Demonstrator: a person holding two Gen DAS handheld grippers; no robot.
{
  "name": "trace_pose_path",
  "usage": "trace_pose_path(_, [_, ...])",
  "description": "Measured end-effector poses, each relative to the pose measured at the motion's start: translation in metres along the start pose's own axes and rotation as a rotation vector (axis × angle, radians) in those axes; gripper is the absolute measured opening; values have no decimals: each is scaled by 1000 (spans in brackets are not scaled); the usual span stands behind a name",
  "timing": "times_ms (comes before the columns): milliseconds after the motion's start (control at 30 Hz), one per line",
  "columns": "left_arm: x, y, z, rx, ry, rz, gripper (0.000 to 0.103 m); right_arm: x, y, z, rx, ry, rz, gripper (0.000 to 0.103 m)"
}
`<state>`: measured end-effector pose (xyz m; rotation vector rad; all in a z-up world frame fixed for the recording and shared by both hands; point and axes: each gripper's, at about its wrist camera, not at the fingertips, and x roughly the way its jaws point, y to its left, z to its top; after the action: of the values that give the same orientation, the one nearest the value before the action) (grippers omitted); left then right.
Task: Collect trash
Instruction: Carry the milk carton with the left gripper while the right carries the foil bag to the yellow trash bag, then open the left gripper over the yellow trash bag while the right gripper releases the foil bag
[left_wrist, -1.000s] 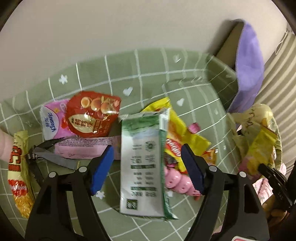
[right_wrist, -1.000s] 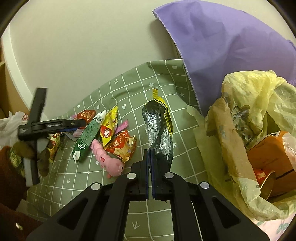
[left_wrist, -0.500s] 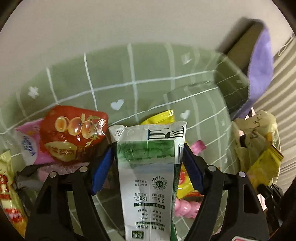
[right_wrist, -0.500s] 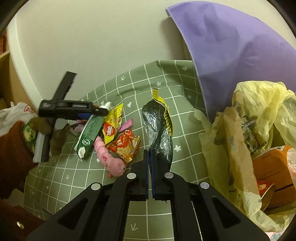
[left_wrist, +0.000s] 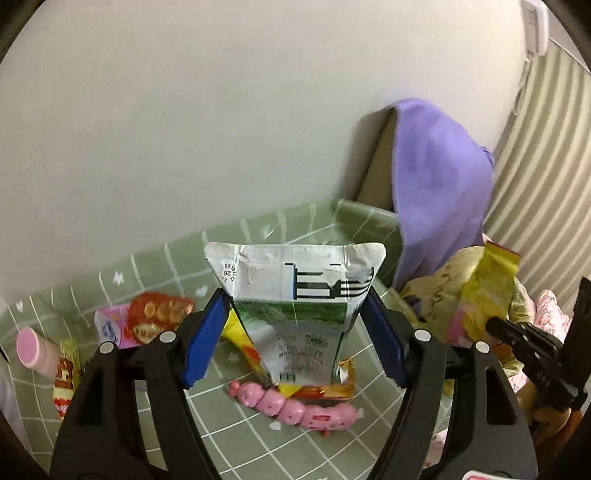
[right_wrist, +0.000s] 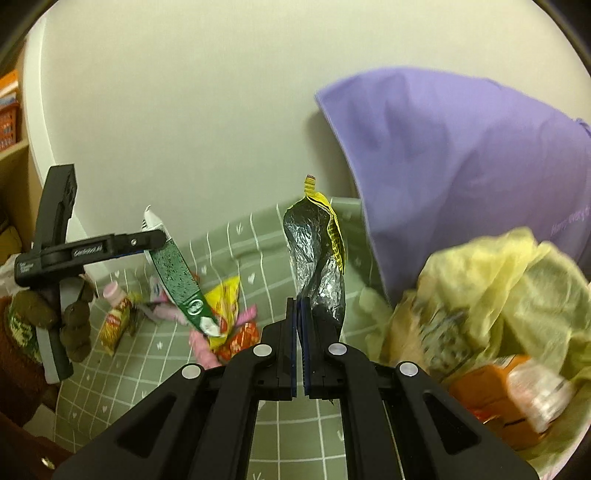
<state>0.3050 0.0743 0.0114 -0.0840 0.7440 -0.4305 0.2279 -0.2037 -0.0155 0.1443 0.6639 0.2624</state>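
Currently mid-carry: left hand-held gripper (left_wrist: 295, 332) clamps the green-white carton (left_wrist: 295, 314), right hand-held gripper (right_wrist: 298, 325) pinches the foil wrapper (right_wrist: 317, 266), both clear of the worktop (right_wrist: 295, 435). Next, I'd judge: swing both over the yellow trash bag (right_wrist: 517, 280) at right of frame, then let go.

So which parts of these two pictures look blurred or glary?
Left wrist view: the green checked cloth smears near the wall, while the milk carton is sharp. Right wrist view: the yellow trash bag is motion-blurred, and the foil wrapper shows bright glints.
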Motion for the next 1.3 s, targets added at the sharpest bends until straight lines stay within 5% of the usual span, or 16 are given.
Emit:
trace_pose_path(233, [-19, -55, 33, 92, -95, -103, 69, -43, -9, 23, -4, -117, -44, 4])
trace_pose_path(467, [-37, -127, 70, 184, -181, -350, 69, -112, -35, 31, 5, -221, -211, 4])
trace_pose_path(633, [-28, -184, 77, 230, -163, -529, 69, -153, -68, 29, 67, -240, -325, 5])
trace_pose_path(800, [7, -238, 67, 274, -85, -631, 69, -157, -95, 17, 160, -184, -296, 5])
trace_pose_path(1033, [91, -272, 20, 409, 101, -543, 68, -108, -134, -15, 304, -45, -182, 5])
trace_pose_path(1300, [155, -266, -23, 496, 206, -389, 68, -63, -160, -37, 295, 57, -232, 5])
